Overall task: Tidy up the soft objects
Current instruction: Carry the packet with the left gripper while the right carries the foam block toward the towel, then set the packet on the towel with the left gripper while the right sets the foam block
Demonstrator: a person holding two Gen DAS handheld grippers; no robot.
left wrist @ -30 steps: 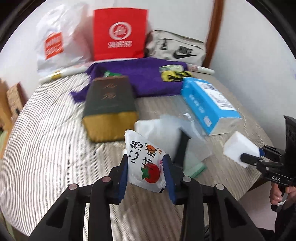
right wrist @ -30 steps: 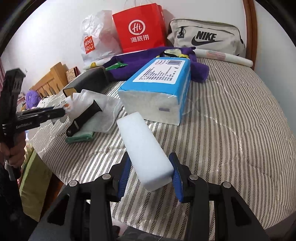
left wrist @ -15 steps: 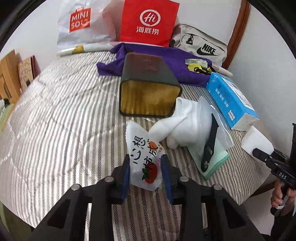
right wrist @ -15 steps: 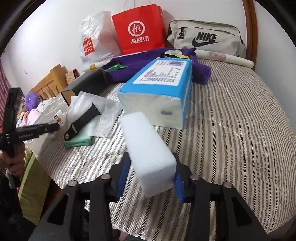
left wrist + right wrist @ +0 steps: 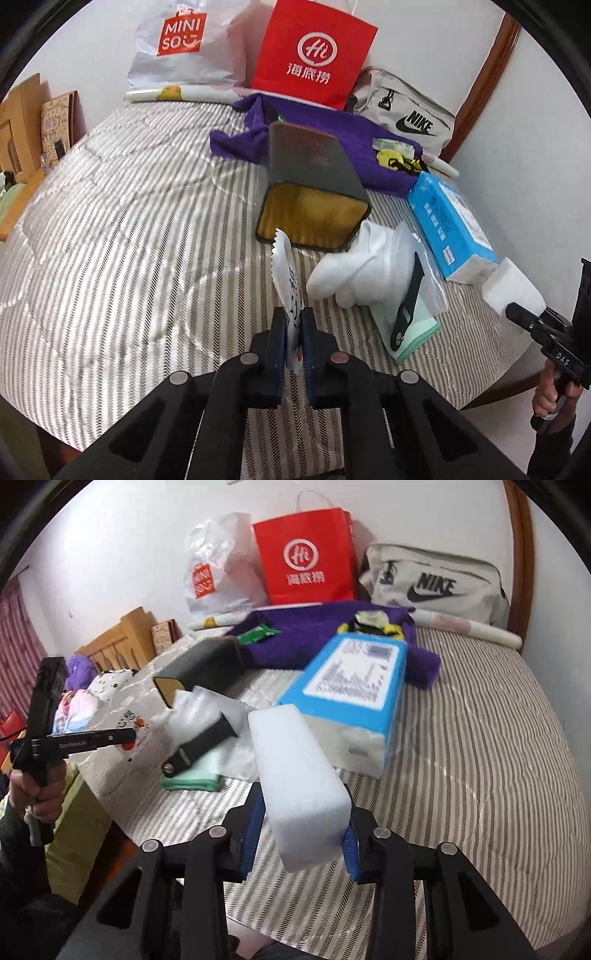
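The left hand-held gripper (image 5: 293,345), just squeezed flat on a tomato-print sachet (image 5: 286,273) standing edge-on, hangs above the striped bed (image 5: 129,229), while the right hand-held gripper (image 5: 299,843) clamps a white foam block (image 5: 295,771) pointing lengthwise toward the blue tissue pack (image 5: 354,679)

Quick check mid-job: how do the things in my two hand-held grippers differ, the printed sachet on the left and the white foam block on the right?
The sachet is thin and flat, seen edge-on; the foam block is thick and boxy. The sachet carries print and a serrated edge; the foam block is plain white. The left hand-held gripper, whose jaws have just been closing, pinches the sachet nearly shut; the right hand-held gripper stands wider around the foam block. Both are held above the striped bedcover.
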